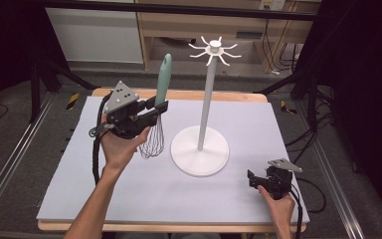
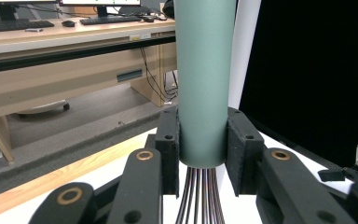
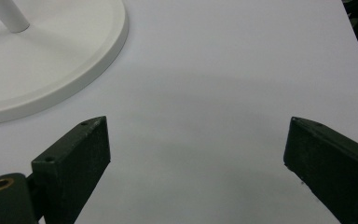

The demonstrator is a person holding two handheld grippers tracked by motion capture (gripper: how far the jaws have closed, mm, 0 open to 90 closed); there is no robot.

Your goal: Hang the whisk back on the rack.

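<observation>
Teal handle, wire loops below: the whisk (image 1: pixel 158 107) is up off the tabletop (image 1: pixel 129 199), held upright just left of the white stand (image 1: pixel 204 119). The left gripper (image 1: pixel 154 110) has it, fingers (image 2: pixel 168 149) clamped on either side of the lower end of the handle, right above where the wires fan out. In the left gripper view the handle rises straight up between the 2 black pads, and the wires drop away beneath them. The whisk's wire end hangs close beside the stand's round base, a little to its left, and I can't tell whether it touches the pale surface underneath. The handle tip reaches nearly as high as the ring of hooks on top of the stand's pole.

Over to the right of the stand, near the front edge of the tabletop, the right gripper (image 1: pixel 251 178) sits low in the person's hand (image 1: pixel 278 206). Its fingers (image 3: pixel 72 163) are spread wide apart with nothing between them, bare pale surface showing in the gap. The rim of the stand's base lies ahead of it, well apart from the fingers.
</observation>
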